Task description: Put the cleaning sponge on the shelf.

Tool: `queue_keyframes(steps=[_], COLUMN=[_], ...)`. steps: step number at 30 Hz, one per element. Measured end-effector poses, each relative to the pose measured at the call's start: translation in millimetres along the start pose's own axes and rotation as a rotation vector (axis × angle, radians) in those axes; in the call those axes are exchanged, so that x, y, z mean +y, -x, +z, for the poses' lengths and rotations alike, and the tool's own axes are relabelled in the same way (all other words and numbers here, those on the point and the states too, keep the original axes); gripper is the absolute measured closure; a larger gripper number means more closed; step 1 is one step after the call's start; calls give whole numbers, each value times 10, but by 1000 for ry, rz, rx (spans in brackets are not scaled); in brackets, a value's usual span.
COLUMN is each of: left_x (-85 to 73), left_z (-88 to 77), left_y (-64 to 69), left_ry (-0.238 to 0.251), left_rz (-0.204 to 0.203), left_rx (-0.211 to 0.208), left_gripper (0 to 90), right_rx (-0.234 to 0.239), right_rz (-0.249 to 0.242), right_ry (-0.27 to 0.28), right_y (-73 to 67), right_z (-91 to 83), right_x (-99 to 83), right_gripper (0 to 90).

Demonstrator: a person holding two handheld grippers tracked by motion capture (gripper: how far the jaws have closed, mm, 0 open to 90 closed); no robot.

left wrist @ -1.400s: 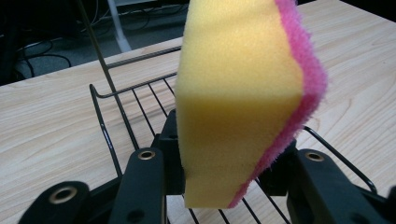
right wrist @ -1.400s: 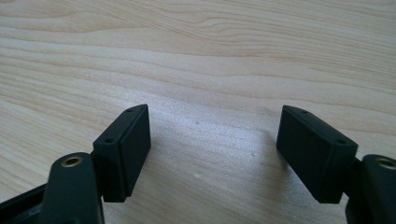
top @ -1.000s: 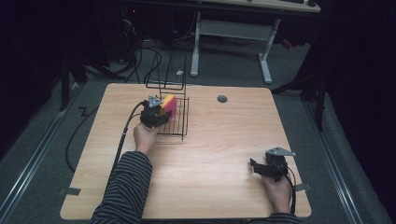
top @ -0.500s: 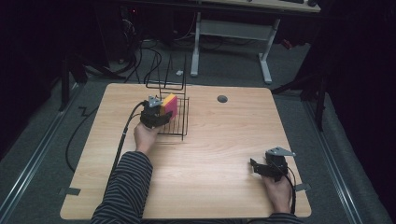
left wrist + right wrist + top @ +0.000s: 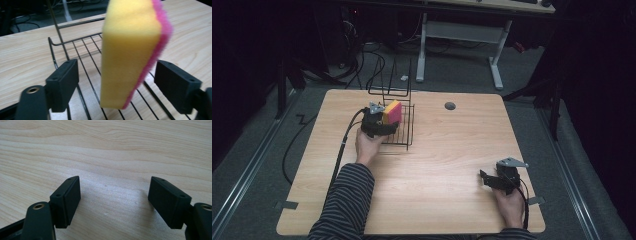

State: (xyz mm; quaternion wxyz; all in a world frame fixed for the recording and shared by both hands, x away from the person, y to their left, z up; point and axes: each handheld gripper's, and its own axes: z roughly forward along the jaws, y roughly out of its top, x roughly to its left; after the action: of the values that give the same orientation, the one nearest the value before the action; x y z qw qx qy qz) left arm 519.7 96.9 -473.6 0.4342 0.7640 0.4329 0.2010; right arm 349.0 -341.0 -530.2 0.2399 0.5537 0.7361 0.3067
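Resting on the near tabletop, the right claw gapes idle. Farther off, the left claw has just been opening around the sponge, now freed, standing on edge in the wire rack; placing looks done, only withdrawal remains.

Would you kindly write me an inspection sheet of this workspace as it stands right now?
Surface: wooden table, with a round grommet hole near the far edge.
Job's things: yellow and pink sponge on edge over the black wire rack.
Clutter: nothing seen.
Grippers: left gripper has just been opening, the sponge between its fingers with gaps on both sides; right gripper open over bare wood near the table's right front corner.
Cables: a black cable trails from the left gripper; more lie on the floor.
Surroundings: dark room, white desk frame behind the table.
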Motion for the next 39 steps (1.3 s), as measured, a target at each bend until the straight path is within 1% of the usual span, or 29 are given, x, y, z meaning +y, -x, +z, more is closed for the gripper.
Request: queue_keyframes(steps=[2, 6, 11, 13, 17, 21, 26, 34, 36, 39], left_x=[9, 2, -25, -39, -54, -84, -131, -179, -185, -189], left_z=[-27, -83, -167, -201, -251, -313, -413, -560, -591, -633], left_y=[2, 7, 5, 3, -7, -14, -39, -77, -90, -95], left_ry=[-1, 5, 6, 8, -6, 4, 24, 49, 45, 53], left_rz=[2, 3, 2, 5, 8, 7, 0, -15, -19, -20], left_rx=[7, 1, -21, -22, -37, -39, -22, -26, -31, -31], left_gripper=[170, 151, 138, 134, 119, 122, 130, 139, 140, 140], right_rx=[0, 0, 0, 0, 0, 0, 0, 0, 0, 0], right_rz=[0, -2, -2, -2, -2, -1, -2, -2, -2, -2], right_ry=[0, 1, 1, 1, 1, 1, 1, 1, 1, 1], right_y=[0, 2, 2, 2, 2, 1, 2, 2, 2, 2], right_z=[0, 1, 1, 1, 1, 1, 1, 1, 1, 1], right_x=[0, 0, 1, 1, 1, 1, 1, 1, 1, 1], right_gripper=[263, 263, 263, 264, 263, 263, 263, 263, 263, 263])
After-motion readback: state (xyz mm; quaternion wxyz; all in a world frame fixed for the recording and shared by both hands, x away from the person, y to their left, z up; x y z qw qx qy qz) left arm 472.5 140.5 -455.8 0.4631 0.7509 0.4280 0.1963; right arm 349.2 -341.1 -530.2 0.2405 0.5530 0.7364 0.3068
